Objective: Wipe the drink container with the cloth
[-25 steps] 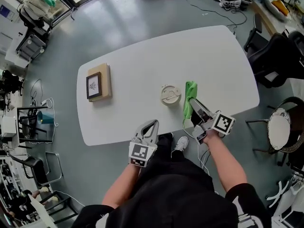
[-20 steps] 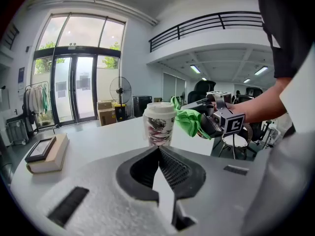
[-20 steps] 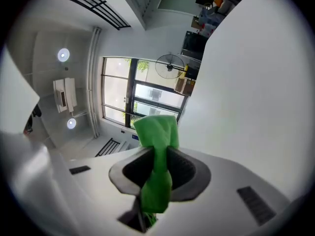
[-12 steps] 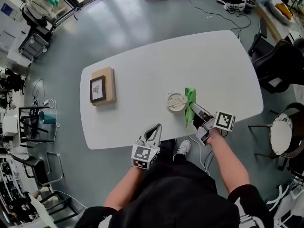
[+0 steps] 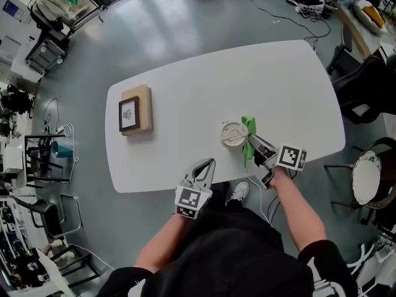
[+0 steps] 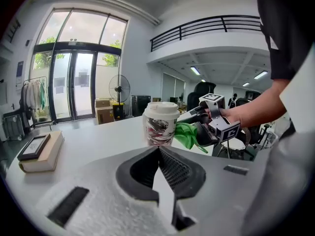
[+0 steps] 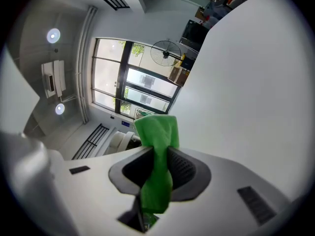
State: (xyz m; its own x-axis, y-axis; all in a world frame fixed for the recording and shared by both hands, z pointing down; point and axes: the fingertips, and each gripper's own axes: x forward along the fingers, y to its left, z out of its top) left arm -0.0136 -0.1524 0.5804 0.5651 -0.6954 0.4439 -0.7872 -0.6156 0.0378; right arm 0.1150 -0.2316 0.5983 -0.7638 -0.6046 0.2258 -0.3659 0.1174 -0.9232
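The fingers [image 7: 134, 169] of the right gripper [image 7: 158, 156] are closed on a green cloth [image 7: 156, 132], pinching it about midway. The upper fold stands up past the fingertips, and the lower end runs down into the gripper's body, where it is cut off from sight. In the right gripper view the cloth covers most of what lies ahead. Only a pale curve of the lidded paper cup [image 7: 120, 141] shows to its left.

In the head view the right gripper [image 5: 252, 142] is over the tabletop [image 5: 247, 73] by the near edge, towards the right end. The cloth [image 5: 249, 126] is pressed up beside the cup [image 5: 234, 133], and only the cup's white lid shows from above. The left gripper view shows the cup [image 6: 160, 123] upright, with a patterned wall and the cloth [image 6: 187, 134] against its right side. The cup's base is hidden behind the left gripper's own body.

The left gripper [image 6: 160, 154] has its fingers [image 6: 176, 170] brought together with nothing between them. In the head view it [image 5: 207, 164] hangs at the near edge, well apart from the cup.

Near the left edge lies a book [image 5: 144, 109] with a small framed picture [image 5: 128, 113] on top. The print in the frame is too small to make out.
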